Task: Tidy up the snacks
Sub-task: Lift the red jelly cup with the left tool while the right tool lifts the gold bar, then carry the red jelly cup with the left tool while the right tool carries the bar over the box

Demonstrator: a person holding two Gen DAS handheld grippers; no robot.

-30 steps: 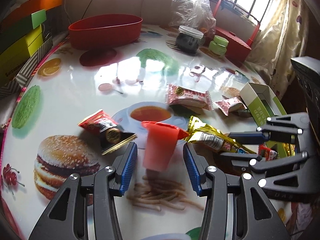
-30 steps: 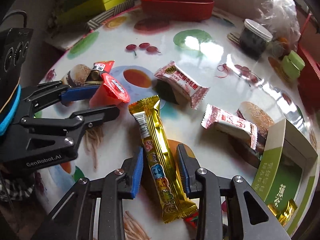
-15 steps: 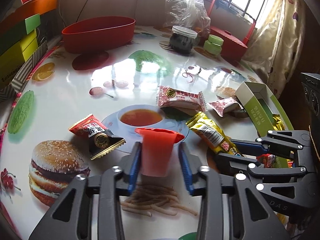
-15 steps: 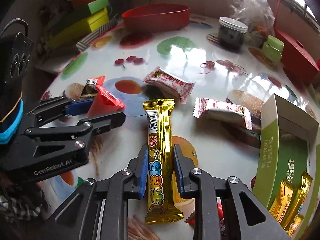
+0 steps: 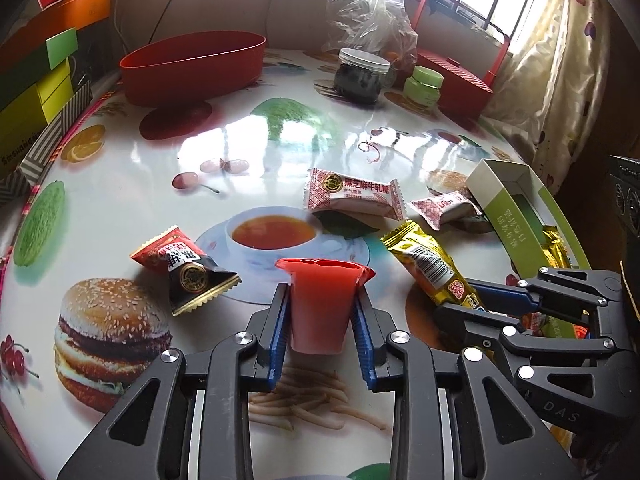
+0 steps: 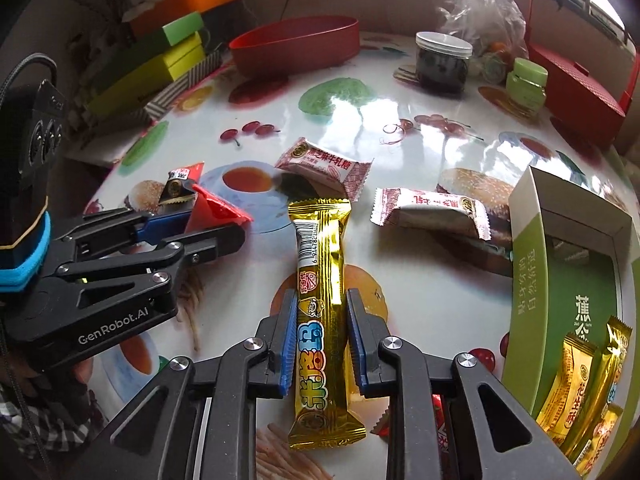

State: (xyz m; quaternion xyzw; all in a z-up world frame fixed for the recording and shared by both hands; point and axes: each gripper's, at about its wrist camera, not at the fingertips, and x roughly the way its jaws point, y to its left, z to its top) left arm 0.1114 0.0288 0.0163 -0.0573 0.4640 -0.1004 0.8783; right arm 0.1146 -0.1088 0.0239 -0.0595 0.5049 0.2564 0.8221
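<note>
My left gripper (image 5: 320, 332) is shut on a red jelly cup (image 5: 320, 304), held upright just above the table; the cup also shows in the right wrist view (image 6: 212, 212). My right gripper (image 6: 322, 340) is shut on a gold snack bar (image 6: 320, 280), which lies lengthwise between the fingers; the bar also shows in the left wrist view (image 5: 432, 268). Two pink-white candy packs (image 5: 352, 196) (image 5: 444, 208) and a red-black candy pack (image 5: 184, 268) lie on the table. A red oval tub (image 5: 192, 64) stands at the far side.
An open green box (image 6: 568, 280) with gold bars inside stands at the right. A dark jar (image 5: 360, 76), a green jar (image 5: 422, 84), a plastic bag (image 5: 368, 12) and a red box (image 5: 452, 80) are at the back. Stacked boxes (image 5: 36, 92) line the left edge.
Both grippers have closed: the left on the red jelly cup, the right on the gold bar. Both have lifted slightly and the bar has straightened between the right fingers.
</note>
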